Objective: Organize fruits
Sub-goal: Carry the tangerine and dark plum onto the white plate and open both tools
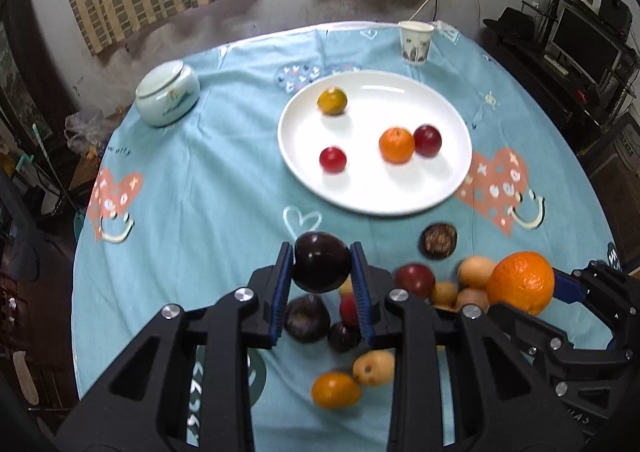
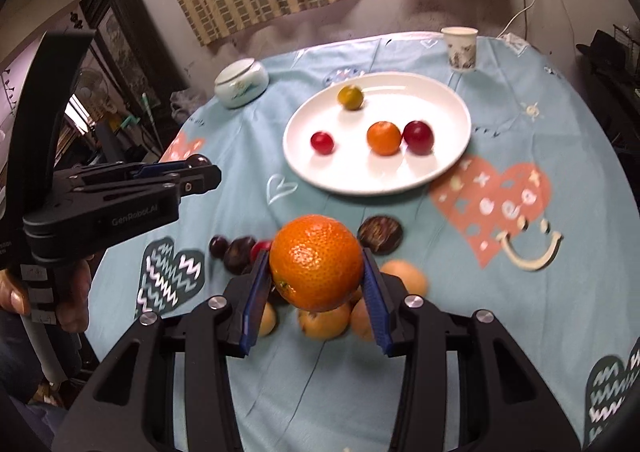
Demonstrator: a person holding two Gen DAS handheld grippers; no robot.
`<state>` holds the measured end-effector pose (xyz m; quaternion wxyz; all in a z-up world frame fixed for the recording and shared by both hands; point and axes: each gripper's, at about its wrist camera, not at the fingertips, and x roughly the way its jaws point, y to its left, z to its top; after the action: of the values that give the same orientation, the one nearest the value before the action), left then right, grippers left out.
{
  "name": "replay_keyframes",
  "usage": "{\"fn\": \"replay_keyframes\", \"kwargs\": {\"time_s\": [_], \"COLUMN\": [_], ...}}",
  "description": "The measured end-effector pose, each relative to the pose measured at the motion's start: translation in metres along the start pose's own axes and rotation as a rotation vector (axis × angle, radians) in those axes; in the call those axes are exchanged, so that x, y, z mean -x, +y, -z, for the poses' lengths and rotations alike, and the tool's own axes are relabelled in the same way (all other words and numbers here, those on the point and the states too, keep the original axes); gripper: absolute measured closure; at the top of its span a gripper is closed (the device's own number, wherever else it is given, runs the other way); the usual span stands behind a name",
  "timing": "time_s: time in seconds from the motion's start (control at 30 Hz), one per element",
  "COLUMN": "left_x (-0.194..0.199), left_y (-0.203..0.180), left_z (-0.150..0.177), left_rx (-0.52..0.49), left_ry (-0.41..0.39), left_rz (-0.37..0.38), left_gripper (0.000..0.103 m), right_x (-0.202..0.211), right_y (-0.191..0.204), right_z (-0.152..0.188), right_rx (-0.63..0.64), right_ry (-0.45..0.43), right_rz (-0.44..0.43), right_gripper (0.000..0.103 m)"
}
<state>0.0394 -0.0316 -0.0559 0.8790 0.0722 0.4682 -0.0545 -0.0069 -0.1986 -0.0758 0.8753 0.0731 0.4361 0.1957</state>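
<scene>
My left gripper (image 1: pixel 321 268) is shut on a dark purple plum (image 1: pixel 321 267), held above the blue tablecloth near a pile of loose fruit (image 1: pixel 352 332). My right gripper (image 2: pixel 316 272) is shut on a large orange (image 2: pixel 316 262), also lifted over the pile; that orange (image 1: pixel 520 282) shows at the right of the left wrist view. A white plate (image 1: pixel 400 196) beyond holds a greenish-yellow citrus (image 1: pixel 332 101), a small red fruit (image 1: pixel 333 159), a small orange (image 1: pixel 396 145) and a dark red plum (image 1: pixel 427 140).
A pale lidded ceramic jar (image 1: pixel 167 96) stands at the far left, a paper cup (image 1: pixel 415 41) at the far edge. A dark brown fruit (image 2: pixel 380 235) lies between pile and plate. A hand (image 2: pixel 72 300) holds the left gripper's handle (image 2: pixel 120 196).
</scene>
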Motion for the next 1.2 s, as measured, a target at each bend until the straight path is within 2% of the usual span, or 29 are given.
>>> {"fn": "replay_keyframes", "kwargs": {"time_s": [0.17,0.27,0.37,0.47,0.57,0.63,0.7,0.77,0.8,0.87,0.93,0.97,1.0,1.1,1.2], "left_x": [-0.009,-0.024,-0.045,-0.074,-0.108,-0.123,-0.136,-0.146,-0.149,-0.152,-0.153,-0.152,-0.149,-0.132,-0.098], "left_y": [-0.004,0.004,0.015,0.017,0.016,0.014,0.009,0.007,0.005,0.004,0.007,0.008,0.009,0.013,0.024], "left_z": [-0.026,-0.046,-0.07,-0.092,-0.106,-0.11,-0.112,-0.113,-0.114,-0.115,-0.117,-0.118,-0.118,-0.119,-0.117], "left_rx": [-0.004,0.031,0.09,0.122,0.167,0.179,0.172,0.164,0.159,0.158,0.17,0.169,0.167,0.157,0.139], "left_ry": [-0.023,-0.021,0.003,0.047,0.127,0.153,0.178,0.192,0.191,0.183,0.184,0.183,0.173,0.146,0.078], "left_rz": [0.015,0.03,0.088,0.104,0.12,0.114,0.105,0.093,0.091,0.077,0.096,0.094,0.09,0.107,0.116], "left_gripper": [0.074,0.074,0.074,0.074,0.074,0.073,0.073,0.069,0.061,0.06,0.056,0.046,0.044,0.044,0.044], "right_x": [-0.007,-0.015,-0.027,-0.053,-0.088,-0.112,-0.133,-0.149,-0.153,-0.152,-0.144,-0.14,-0.135,-0.11,-0.071], "right_y": [-0.017,-0.024,-0.031,-0.041,-0.053,-0.062,-0.071,-0.073,-0.072,-0.074,-0.079,-0.081,-0.083,-0.083,-0.071], "right_z": [-0.023,-0.044,-0.071,-0.102,-0.13,-0.142,-0.147,-0.147,-0.147,-0.148,-0.15,-0.153,-0.154,-0.158,-0.152], "right_rx": [-0.012,-0.003,0.01,0.0,-0.027,-0.035,-0.048,-0.03,-0.009,-0.005,-0.023,-0.023,-0.024,-0.033,-0.001], "right_ry": [-0.016,-0.029,-0.049,-0.042,-0.007,0.025,0.09,0.145,0.158,0.149,0.114,0.104,0.098,0.048,-0.007], "right_rz": [0.018,0.028,0.048,0.083,0.118,0.162,0.169,0.2,0.223,0.24,0.254,0.25,0.252,0.232,0.213], "right_gripper": [0.058,0.058,0.058,0.058,0.058,0.058,0.058,0.057,0.055,0.051,0.038,0.038,0.038,0.038,0.038]}}
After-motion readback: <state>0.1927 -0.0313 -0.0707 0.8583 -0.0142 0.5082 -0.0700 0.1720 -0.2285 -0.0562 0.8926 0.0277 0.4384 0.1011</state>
